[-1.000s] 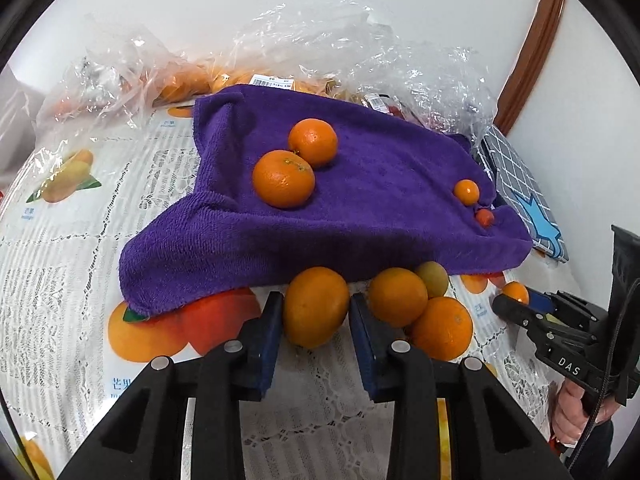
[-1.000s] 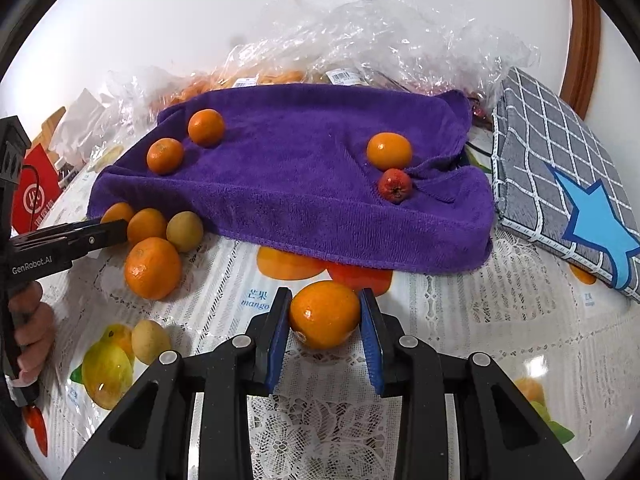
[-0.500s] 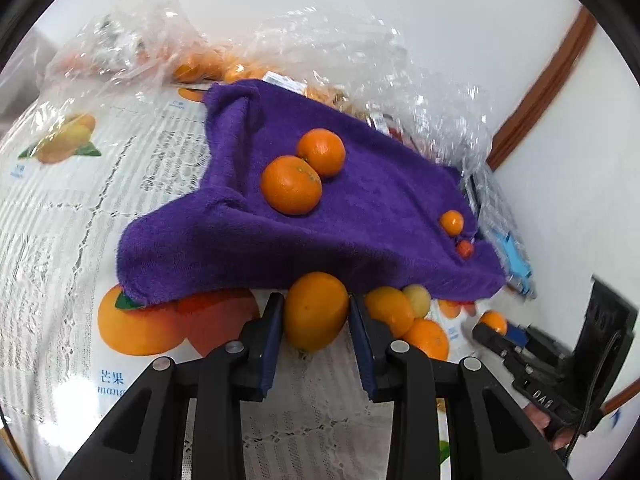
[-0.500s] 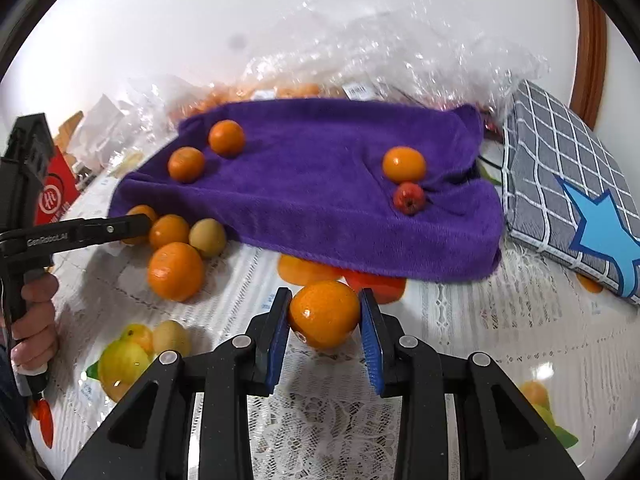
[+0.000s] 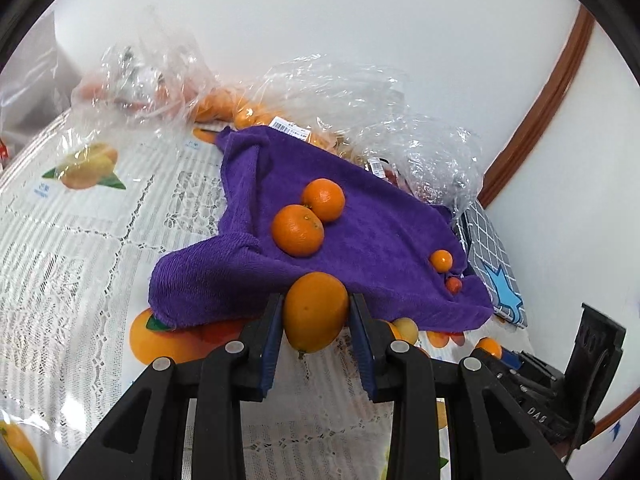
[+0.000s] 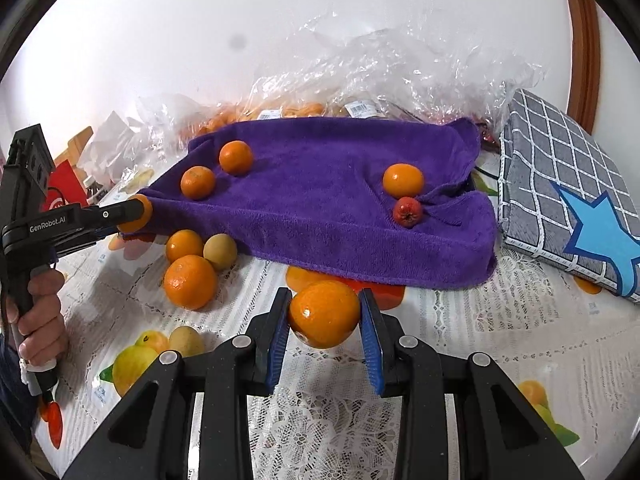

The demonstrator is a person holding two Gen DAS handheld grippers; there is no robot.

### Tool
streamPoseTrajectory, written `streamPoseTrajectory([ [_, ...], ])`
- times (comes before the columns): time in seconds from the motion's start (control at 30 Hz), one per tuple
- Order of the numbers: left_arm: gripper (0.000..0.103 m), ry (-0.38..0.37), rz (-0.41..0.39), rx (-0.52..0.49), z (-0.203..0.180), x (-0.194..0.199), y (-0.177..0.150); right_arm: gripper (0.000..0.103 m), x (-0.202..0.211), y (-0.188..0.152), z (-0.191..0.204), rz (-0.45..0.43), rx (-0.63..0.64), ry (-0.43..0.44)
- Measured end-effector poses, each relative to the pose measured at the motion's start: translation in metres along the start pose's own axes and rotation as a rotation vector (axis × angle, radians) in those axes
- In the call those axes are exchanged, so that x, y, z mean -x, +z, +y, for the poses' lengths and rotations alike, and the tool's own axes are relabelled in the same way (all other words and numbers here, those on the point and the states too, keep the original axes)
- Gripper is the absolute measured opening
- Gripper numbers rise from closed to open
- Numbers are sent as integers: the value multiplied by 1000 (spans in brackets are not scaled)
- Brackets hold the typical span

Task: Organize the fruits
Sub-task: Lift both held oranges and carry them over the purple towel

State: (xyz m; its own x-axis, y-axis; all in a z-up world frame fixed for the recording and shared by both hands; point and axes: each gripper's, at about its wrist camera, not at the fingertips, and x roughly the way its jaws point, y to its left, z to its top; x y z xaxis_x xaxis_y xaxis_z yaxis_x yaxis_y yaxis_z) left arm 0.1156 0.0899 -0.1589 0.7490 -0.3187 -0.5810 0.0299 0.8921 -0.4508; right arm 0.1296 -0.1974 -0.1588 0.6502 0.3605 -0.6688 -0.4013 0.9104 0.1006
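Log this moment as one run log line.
left gripper: shut on orange | right gripper: shut on second orange | purple towel: five fruits

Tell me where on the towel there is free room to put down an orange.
The towel is bare in its middle, between the orange pair at left and the orange and red fruit at right. Those two ends are crowded.
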Motion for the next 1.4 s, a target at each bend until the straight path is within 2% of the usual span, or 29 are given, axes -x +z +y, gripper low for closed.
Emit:
streamPoseTrajectory([
  [0.1, 31, -12, -4, -4, -1, 1, 0, 34, 4, 0, -3, -18, -12, 23],
  [0.2, 31, -56, 0, 30, 5, 2, 2, 34, 6, 1, -4, -23, -27, 36],
  [0.37, 31, -74, 2, 76, 14, 1, 5, 34, 15, 4, -7, -59, -50, 47],
  [0.5, 31, -78, -8, 118, 23, 3, 8, 34, 27, 15, -13, -89, -78, 4],
  [0.73, 31, -75, -39, 125, 27, 11, 10, 34, 37, 54, -14, -162, -33, -51],
  [0.9, 31, -62, -23, 105, 24, 5, 9, 34, 11, 71, -24, -133, -44, -69],
  [1.1, 31, -48, -14, 77, 20, 1, 9, 34, -22, 58, -51, -83, -137, -90],
  [1.23, 31, -61, -21, 69, 18, 1, 11, 34, -23, 56, -64, -85, -194, -97],
  [1.4, 31, -81, 7, 41, 10, -4, 9, 34, -25, 55, -68, -74, -214, -114],
])
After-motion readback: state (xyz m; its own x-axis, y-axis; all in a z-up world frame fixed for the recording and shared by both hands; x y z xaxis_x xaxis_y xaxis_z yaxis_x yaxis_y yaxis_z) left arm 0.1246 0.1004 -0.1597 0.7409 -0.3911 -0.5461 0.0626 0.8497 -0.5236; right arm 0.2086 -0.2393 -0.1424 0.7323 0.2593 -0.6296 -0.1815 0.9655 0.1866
